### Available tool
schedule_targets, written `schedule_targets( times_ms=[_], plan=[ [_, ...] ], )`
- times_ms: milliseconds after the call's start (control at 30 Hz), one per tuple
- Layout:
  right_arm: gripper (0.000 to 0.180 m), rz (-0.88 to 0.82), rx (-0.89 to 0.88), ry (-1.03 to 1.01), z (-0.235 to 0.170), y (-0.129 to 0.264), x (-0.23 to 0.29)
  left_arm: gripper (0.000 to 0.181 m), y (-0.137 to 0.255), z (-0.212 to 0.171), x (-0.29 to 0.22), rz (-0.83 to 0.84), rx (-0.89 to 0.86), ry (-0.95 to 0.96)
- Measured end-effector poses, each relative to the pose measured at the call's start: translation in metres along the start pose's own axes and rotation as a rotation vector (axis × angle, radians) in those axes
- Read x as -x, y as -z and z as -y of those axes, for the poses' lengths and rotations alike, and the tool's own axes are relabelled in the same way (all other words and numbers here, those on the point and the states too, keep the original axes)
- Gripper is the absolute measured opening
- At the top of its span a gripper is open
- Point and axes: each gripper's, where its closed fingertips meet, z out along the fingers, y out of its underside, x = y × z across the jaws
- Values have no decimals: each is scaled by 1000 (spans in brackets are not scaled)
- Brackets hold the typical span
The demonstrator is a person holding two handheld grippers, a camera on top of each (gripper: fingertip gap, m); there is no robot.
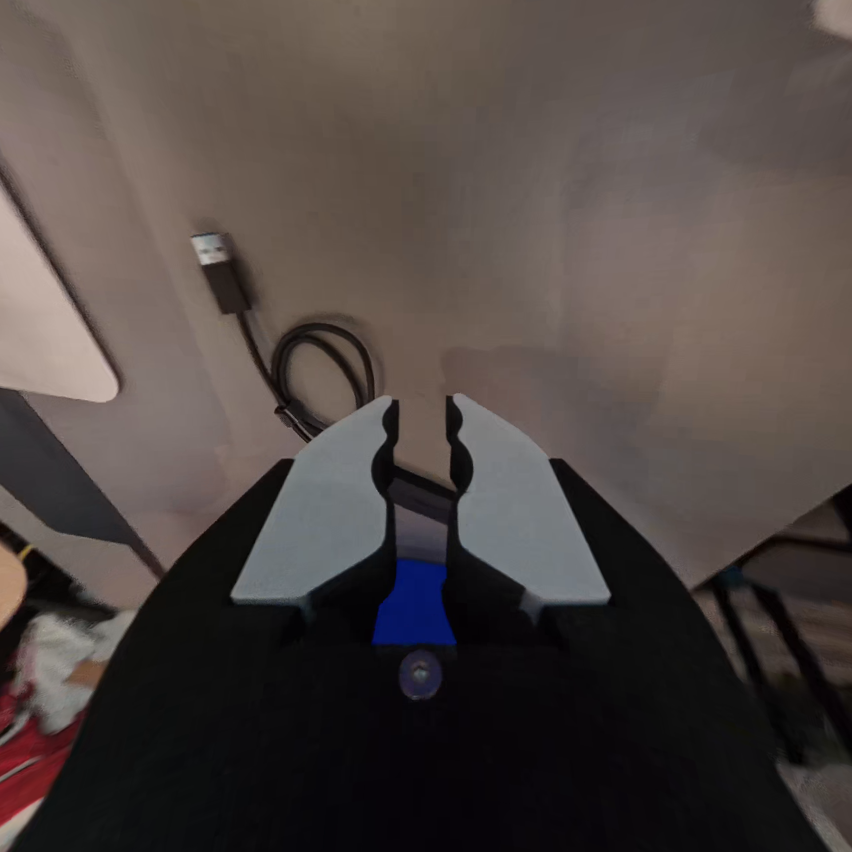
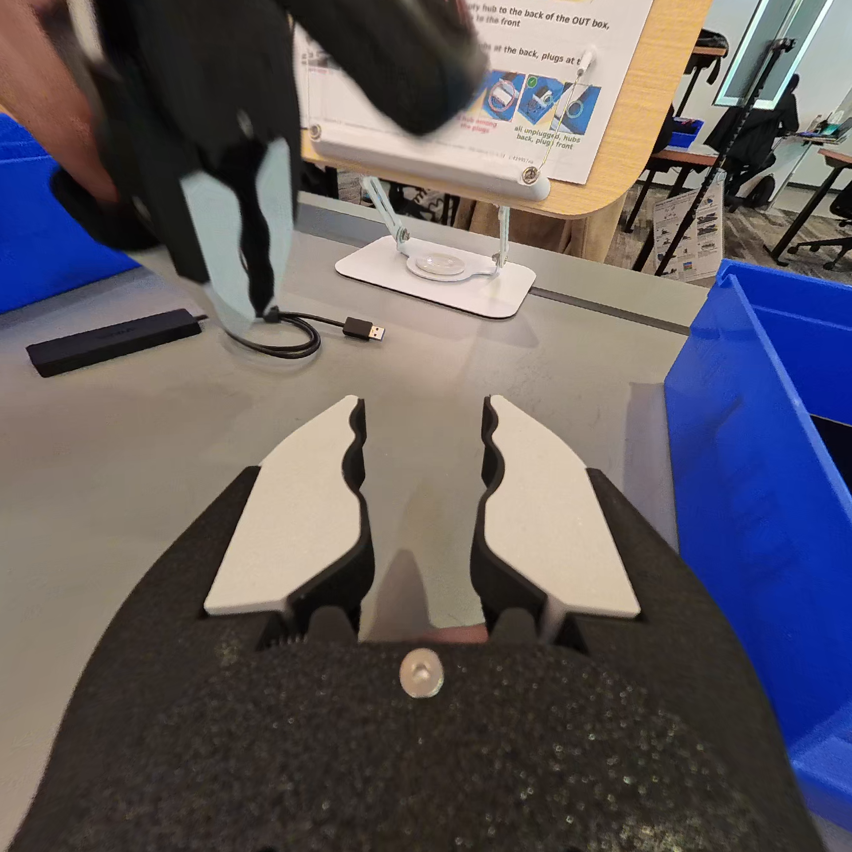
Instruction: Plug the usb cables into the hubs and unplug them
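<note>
A flat black USB hub (image 2: 115, 341) lies on the grey table at the left. Its black cable (image 2: 286, 350) loops to the right and ends in a loose USB plug (image 2: 364, 331). My left gripper (image 2: 249, 316) points down just above the cable where it leaves the hub, jaws a narrow gap apart and empty. In the left wrist view the plug (image 1: 214, 258) and cable loop (image 1: 322, 369) lie to the upper left of my left gripper (image 1: 418, 401), and a dark strip shows between its fingers. My right gripper (image 2: 423, 405) is open and empty over bare table, well in front of the hub.
A blue bin (image 2: 760, 461) stands close on the right and another blue bin (image 2: 46, 230) at the far left. A white stand (image 2: 438, 276) holding an instruction sheet sits behind the cable; its base also shows in the left wrist view (image 1: 46, 322). The table edge (image 1: 737, 530) shows too.
</note>
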Motion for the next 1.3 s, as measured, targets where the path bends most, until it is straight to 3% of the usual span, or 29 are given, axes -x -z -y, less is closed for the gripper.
schedule_targets(
  times_ms=[167, 433, 500, 600, 733, 900, 1300],
  plan=[
    [49, -4, -9, 11, 1, 1, 1, 51, 43, -44, 13, 84, -445, 348],
    [49, -3, -8, 10, 1, 1, 1, 53, 88, -165, -14, 321, -1075, 884],
    [50, 1, -3, 10, 0, 1, 1, 64, 83, -192, -34, 391, -1164, 989],
    [50, 2, -7, 11, 1, 1, 1, 64, 65, -218, -64, 486, -1225, 1093],
    [50, 5, 1, 15, 0, 0, 2, 66, 31, -239, -93, 572, -1135, 1175],
    [50, -2, 2, 33, 0, 0, 3, 63, 5, -251, -117, 540, -1108, 1246],
    [50, 7, 18, 48, -2, -2, 6, 61, 3, -273, -101, 454, -1116, 1264]
  ],
)
